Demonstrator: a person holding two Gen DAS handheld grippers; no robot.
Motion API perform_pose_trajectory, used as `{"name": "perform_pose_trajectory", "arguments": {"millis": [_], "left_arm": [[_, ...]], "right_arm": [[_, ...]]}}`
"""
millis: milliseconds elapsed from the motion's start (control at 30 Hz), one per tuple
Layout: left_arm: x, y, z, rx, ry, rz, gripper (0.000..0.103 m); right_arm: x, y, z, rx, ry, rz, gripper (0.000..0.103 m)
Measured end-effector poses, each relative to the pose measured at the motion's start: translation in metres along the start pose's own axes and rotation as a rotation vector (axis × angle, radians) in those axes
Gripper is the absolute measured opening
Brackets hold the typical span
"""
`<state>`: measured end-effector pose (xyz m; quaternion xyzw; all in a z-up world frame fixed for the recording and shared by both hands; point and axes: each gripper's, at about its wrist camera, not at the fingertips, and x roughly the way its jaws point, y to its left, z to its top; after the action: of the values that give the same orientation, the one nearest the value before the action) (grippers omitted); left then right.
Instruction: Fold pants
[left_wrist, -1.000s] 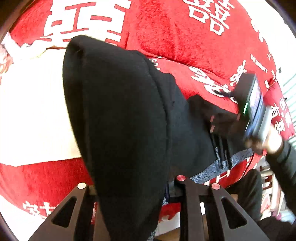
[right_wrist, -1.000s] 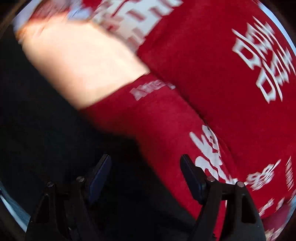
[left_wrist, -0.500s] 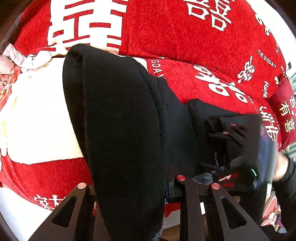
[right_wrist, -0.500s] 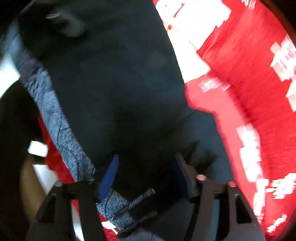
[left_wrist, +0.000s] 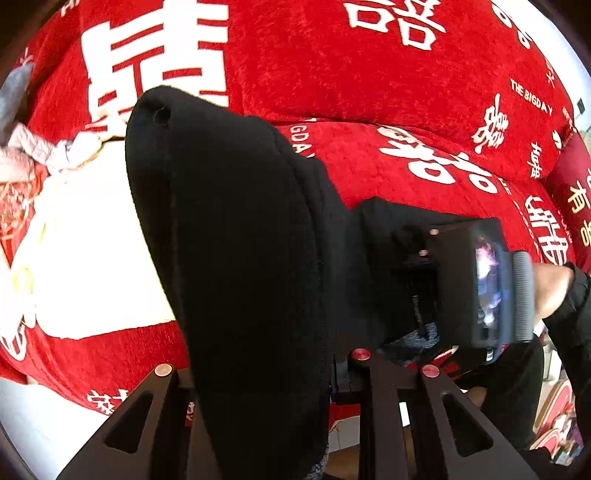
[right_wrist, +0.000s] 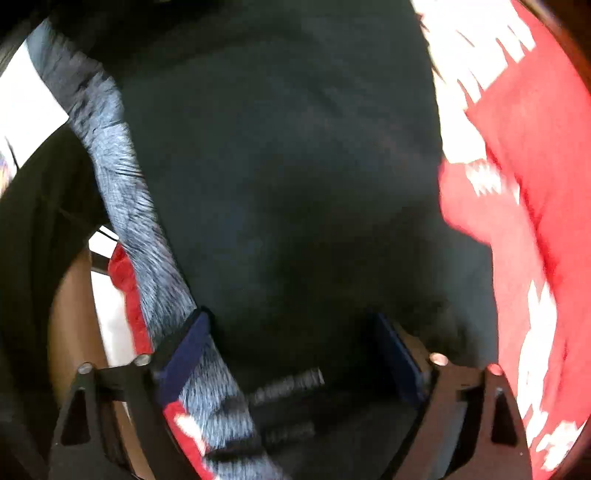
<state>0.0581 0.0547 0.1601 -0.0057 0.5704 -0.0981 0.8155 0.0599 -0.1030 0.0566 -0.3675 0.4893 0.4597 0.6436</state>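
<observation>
You are gripping the pants (left_wrist: 236, 258) in your left hand-held gripper (left_wrist: 258, 373); your right hand-held gripper (right_wrist: 295, 354) is opening over them, folding barely started.

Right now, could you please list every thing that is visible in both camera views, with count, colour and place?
pants: one pair, black with a grey fuzzy band, draped on the red cover, one thick fold lifted at the left gripper
sofa cover: one, red with white characters, under and behind the pants
cloth: one, cream white, on the cover left of the pants
crumpled fabric: one bundle, pale grey-pink, far left edge
left gripper: one, black, shut on the pants fold
right gripper: one, black with blue pads, jaws opening above the pants
hand: one, with a dark sleeve, holding the right gripper
</observation>
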Motion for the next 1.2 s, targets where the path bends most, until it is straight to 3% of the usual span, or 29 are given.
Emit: {"name": "perform_pose_trajectory", "arguments": {"millis": [67,133,200,300,367,433,633,733,933,1200], "left_arm": [[-0.005,-0.009,0.000,0.018,-0.002,0.021,0.025],[-0.007,-0.016,0.002,0.022,0.000,0.028,0.025],[-0.008,-0.025,0.006,0.033,0.004,0.039,0.025],[-0.011,-0.045,0.012,0.066,0.002,0.070,0.025],[-0.015,-0.064,0.016,0.095,-0.005,0.061,0.025],[-0.017,-0.085,0.019,0.132,-0.012,0.056,0.025],[-0.003,-0.167,0.033,0.259,-0.012,0.021,0.025],[0.020,-0.212,0.044,0.315,0.015,0.007,0.025],[0.099,-0.289,0.062,0.370,0.125,0.019,0.025],[0.177,-0.344,0.060,0.395,0.210,0.110,0.026]], "right_arm": [[-0.005,-0.009,0.004,0.002,0.008,0.050,0.092],[-0.013,-0.034,0.003,0.038,-0.038,0.084,0.089],[0.000,-0.047,0.001,0.057,0.007,0.039,0.090],[-0.001,-0.044,0.005,0.013,0.004,0.005,0.092],[-0.021,-0.046,0.001,0.054,-0.049,0.021,0.092],[-0.054,-0.056,-0.021,0.123,-0.136,0.017,0.092],[-0.123,-0.078,-0.121,0.363,-0.205,-0.115,0.092],[-0.133,-0.080,-0.166,0.472,-0.182,-0.154,0.092],[-0.131,-0.085,-0.223,0.548,-0.133,-0.161,0.092],[-0.134,-0.078,-0.272,0.652,-0.137,-0.181,0.092]]}}
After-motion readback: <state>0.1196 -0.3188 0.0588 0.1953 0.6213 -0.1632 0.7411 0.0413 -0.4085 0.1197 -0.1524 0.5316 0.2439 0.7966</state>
